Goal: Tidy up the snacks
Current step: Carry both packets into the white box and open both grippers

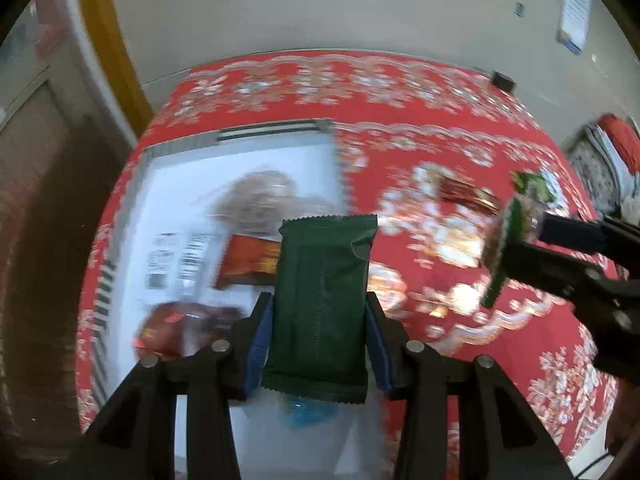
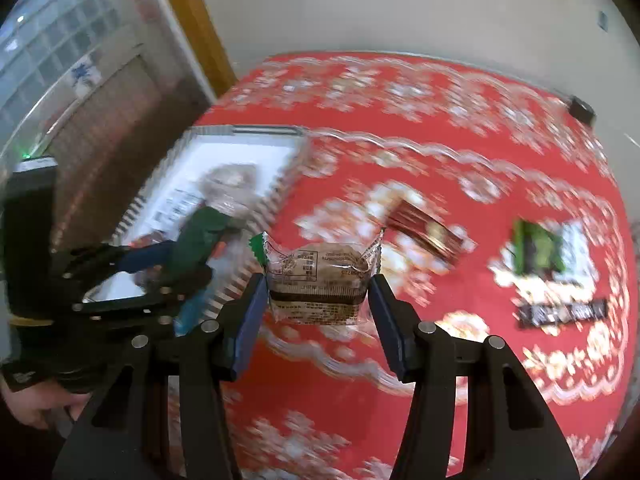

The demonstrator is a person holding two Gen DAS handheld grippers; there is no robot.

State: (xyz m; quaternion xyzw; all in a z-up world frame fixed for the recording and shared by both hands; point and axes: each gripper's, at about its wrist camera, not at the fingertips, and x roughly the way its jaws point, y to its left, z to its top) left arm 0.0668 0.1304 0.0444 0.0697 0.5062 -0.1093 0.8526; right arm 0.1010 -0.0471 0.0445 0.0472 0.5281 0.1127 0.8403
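Note:
My left gripper [image 1: 320, 320] is shut on a dark green snack packet [image 1: 322, 304] and holds it above the near right part of the white basket [image 1: 240, 148]. The same gripper and green packet [image 2: 200, 236] show at the left in the right wrist view, over the basket [image 2: 240, 136]. My right gripper [image 2: 318, 304] is shut on a clear-wrapped brown cake [image 2: 320, 276] above the red tablecloth, right of the basket. It appears at the right edge of the left wrist view [image 1: 504, 248].
The basket holds several snacks: a clear bag [image 1: 260, 200], an orange-red packet [image 1: 250, 258], a dark red pack [image 1: 180, 328]. On the red patterned cloth [image 2: 440, 128] lie a red-gold bar [image 2: 426, 232], a green-white packet [image 2: 540, 252] and a dark bar [image 2: 560, 312].

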